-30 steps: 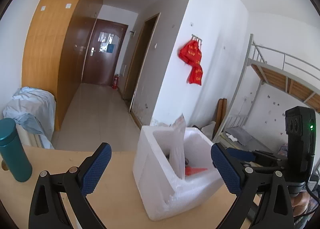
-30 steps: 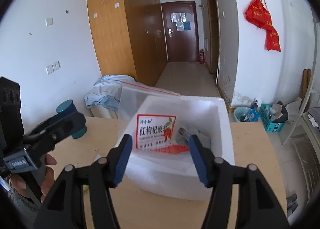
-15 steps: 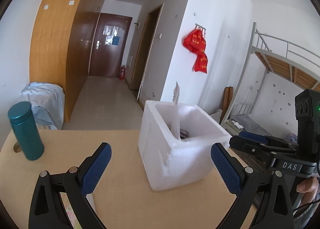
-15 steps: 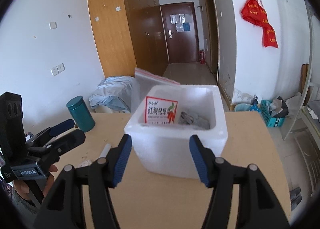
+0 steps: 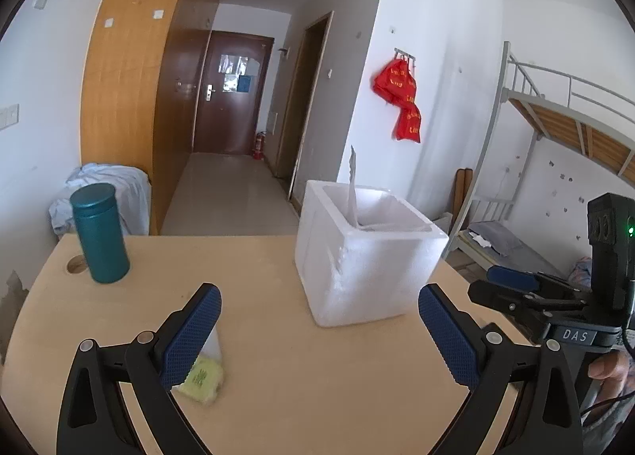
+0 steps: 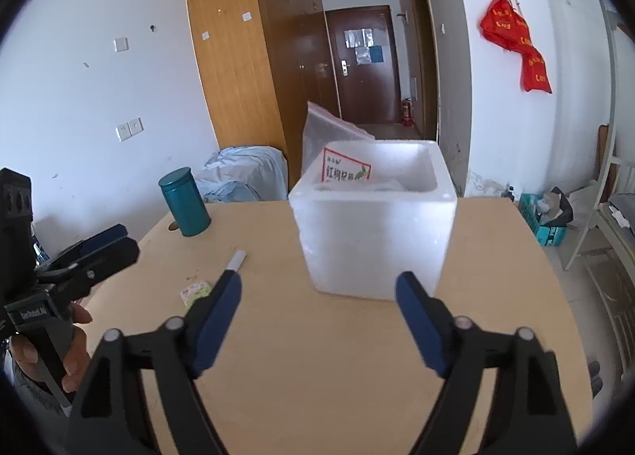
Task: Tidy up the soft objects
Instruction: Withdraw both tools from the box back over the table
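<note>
Shift since a second ago: both grippers have drawn back from the foam box (image 6: 373,232), which sat close under the lenses and now stands clear on the table (image 6: 357,355).
Right gripper (image 6: 317,320): jaws opening, nothing between them; it points at the box front.
Left gripper (image 5: 319,330): jaws spread wide and empty, with the yellow-green packet (image 5: 200,375) on the table just under its left finger (image 5: 190,340).
Stowed so far: a clear zip bag (image 6: 329,129) with a red-bordered label (image 6: 346,170) stands inside the box, its top above the rim (other contents too dim to name).
Left out: the packet and a small white tube (image 6: 237,259) lie on the table, left of the box in the right view.
Likely next: a pick of the packet, as I judge.
Risk, flat packet: hard pads may skid over it or nudge it along the smooth top without pinching it.
Risk, light box: a bumped wall could slide or tip it; foam weighs little.
Risk, tall bag: a drop onto its upright edge could fold it over or block the opening.
Risk, flask (image 5: 100,232): it stands well apart at the far left corner, so only a wide swing would reach it.
</note>
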A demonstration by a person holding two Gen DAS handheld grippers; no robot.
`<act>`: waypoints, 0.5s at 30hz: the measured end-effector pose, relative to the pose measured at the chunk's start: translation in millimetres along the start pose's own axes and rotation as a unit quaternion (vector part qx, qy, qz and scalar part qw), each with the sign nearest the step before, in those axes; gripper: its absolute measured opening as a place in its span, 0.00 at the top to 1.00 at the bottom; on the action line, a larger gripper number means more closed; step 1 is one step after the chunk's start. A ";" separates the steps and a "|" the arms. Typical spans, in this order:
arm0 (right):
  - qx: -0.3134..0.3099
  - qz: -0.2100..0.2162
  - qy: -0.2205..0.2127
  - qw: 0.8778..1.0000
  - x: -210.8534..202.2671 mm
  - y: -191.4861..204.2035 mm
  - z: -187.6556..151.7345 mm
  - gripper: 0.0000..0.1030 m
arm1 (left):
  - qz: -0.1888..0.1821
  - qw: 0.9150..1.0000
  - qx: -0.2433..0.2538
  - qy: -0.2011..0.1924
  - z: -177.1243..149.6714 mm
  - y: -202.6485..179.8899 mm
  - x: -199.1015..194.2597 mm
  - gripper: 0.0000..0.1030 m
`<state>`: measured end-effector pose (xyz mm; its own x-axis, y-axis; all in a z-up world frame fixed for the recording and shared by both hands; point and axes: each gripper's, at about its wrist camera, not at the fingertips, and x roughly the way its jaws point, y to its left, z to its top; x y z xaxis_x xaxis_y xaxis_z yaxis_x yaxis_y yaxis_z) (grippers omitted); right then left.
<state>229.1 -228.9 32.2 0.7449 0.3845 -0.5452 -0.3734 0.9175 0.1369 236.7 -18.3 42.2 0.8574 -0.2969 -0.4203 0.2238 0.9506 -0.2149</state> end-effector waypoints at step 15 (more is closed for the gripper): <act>-0.027 0.025 -0.011 0.999 -29.3 41.6 -21.3 0.13 | 0.043 0.998 -0.010 -0.042 -31.4 13.9 -83.0 0.03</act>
<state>180.0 -204.1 36.3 0.7367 0.4319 -0.5203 -0.4391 0.8907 0.1176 154.1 16.7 46.4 0.9086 -0.2058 -0.3634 0.1402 0.9700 -0.1988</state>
